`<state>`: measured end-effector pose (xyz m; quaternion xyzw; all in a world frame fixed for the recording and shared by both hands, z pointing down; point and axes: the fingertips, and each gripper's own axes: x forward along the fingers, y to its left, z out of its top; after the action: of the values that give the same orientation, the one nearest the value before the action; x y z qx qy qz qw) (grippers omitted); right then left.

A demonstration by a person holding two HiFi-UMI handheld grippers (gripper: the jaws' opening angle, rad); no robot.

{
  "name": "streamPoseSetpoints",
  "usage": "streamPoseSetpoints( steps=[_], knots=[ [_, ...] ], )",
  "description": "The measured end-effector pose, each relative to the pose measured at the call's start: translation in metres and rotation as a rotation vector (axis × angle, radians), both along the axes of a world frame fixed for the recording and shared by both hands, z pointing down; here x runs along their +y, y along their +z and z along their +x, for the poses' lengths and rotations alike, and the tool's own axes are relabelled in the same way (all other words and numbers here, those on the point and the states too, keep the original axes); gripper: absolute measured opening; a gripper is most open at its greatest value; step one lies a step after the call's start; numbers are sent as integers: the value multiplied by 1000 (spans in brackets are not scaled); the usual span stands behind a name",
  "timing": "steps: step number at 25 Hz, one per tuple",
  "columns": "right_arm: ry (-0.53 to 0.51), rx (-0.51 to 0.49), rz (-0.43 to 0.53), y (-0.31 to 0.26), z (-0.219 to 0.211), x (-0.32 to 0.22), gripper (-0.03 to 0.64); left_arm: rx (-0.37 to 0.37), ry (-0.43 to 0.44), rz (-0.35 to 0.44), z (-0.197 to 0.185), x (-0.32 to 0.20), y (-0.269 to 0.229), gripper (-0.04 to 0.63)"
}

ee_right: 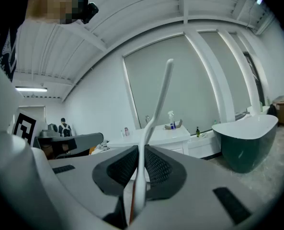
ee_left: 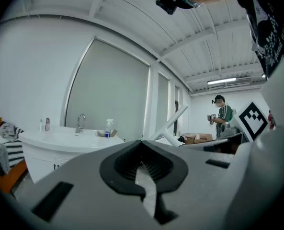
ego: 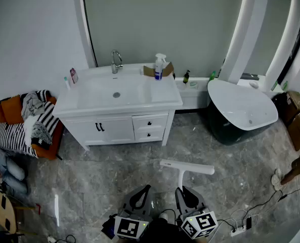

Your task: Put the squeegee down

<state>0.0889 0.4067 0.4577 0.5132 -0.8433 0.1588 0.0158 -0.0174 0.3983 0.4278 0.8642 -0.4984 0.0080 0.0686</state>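
The squeegee (ego: pixel 186 167) is off the ground, over the floor (ego: pixel 89 178) well short of the bench's (ego: pixel 162 99) front edge. Its white blade lies crosswise ahead of the person and its handle runs back into the right gripper (ego: pixel 183 190). Held by the handle's low end like this, the blade stays out in front and clear of everything, which would suit lowering it flat wherever it is to rest. The right gripper view shows the thin handle rising upright between the ribbed pads, both jaws clamped against it with no slack either side, so the grasp looks firm. The left gripper (ego: pixel 142 192) hangs just beside it, not touching the squeegee. In its own view the jaws are drawn together, with only a sliver of floor showing between the pads and nothing caught there. It seems to be kept out of the way, not sharing the load. The squeegee has not yet been put down, and the nearest bare surface is the floor directly beneath.
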Motion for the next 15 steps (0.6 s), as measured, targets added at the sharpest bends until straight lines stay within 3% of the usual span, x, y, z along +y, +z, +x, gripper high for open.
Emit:
streamPoseSetpoints(
  steps=[2,6,10,15],
  knots=[
    [-1,-2,-2,2,0,4,54,-48,3,-50,-3,6,5,5],
    [-2,-3,-5,2,2,7,54,10,-14,11,-1,4,0,5],
    [3,-1,-6,2,3,8,54,-32,6,-32,-1,8,5,5],
    [7,-8,-10,5,0,7,54,-6,3,9,-4,4,-1,5]
  ],
)
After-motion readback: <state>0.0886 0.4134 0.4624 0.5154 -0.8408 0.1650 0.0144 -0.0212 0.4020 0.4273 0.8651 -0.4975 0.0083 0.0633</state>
